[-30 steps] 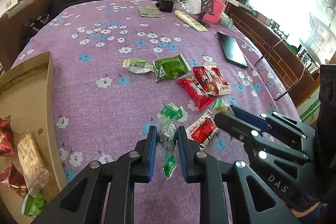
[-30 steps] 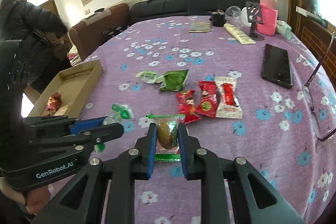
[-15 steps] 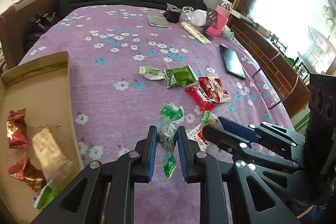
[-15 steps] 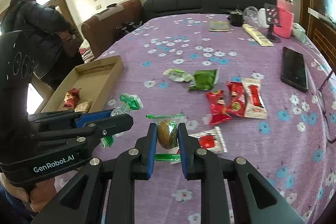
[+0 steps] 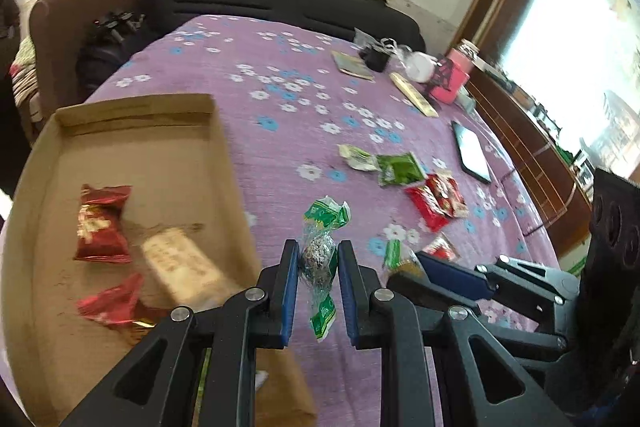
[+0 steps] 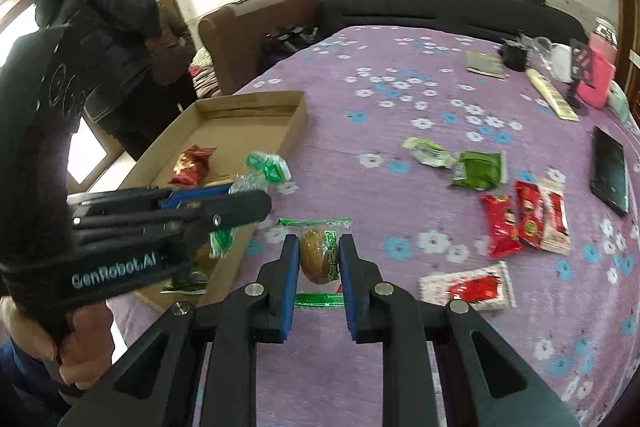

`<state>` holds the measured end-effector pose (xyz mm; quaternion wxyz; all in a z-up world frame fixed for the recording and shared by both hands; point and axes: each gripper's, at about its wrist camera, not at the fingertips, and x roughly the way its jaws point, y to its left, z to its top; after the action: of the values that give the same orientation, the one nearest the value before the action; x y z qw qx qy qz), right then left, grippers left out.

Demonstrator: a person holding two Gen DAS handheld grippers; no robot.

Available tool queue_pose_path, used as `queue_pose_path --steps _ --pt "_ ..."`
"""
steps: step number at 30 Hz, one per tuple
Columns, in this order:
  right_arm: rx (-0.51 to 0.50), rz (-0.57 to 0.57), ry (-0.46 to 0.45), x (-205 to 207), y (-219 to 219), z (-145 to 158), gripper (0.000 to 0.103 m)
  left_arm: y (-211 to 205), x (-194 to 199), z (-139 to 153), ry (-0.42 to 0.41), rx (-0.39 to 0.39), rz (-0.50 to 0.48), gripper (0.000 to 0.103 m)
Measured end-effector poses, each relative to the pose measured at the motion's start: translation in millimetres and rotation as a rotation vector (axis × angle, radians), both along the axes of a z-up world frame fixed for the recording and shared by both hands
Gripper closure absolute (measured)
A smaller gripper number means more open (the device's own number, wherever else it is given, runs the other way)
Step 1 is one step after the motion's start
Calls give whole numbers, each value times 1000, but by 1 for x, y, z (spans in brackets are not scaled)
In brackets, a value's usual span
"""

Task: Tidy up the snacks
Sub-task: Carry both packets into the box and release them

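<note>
Our left gripper [image 5: 318, 263] is clamped on a candy [image 5: 319, 261] in a clear twist wrap with green ends, held in the air just right of the box's [image 5: 228, 163] near right wall. Our right gripper [image 6: 319, 259] is clamped on a brown cake [image 6: 318, 255] in a clear packet with green edges, held above the purple cloth [image 6: 400, 115].

The cardboard box sits at the cloth's left edge. In it we see two red packets [image 5: 102, 223], a pale packet [image 5: 180, 263] and something green at the near end [image 6: 184, 281].

On the cloth to the right lie a white-green packet [image 6: 428, 151] touching a green packet [image 6: 478, 171], three red ones side by side [image 6: 526, 219], and nearer us a white-red packet [image 6: 468, 287]. A phone [image 6: 610, 171] lies further right.
</note>
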<state>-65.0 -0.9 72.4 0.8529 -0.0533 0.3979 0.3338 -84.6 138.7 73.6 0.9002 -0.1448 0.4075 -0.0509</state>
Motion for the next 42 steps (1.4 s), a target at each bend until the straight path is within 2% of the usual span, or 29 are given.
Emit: queue_pose_path --steps 16,25,35,42 --pt "-9 171 6 -26 67 10 84 84 -31 8 -44 -21 187 83" --pt "-18 299 13 -47 112 6 84 128 -48 -5 -21 -34 294 83" --pt "-5 391 99 -51 141 -14 84 142 -50 -28 35 -42 323 83" --pt "-22 400 131 -51 150 -25 84 139 -47 -35 54 -38 312 83"
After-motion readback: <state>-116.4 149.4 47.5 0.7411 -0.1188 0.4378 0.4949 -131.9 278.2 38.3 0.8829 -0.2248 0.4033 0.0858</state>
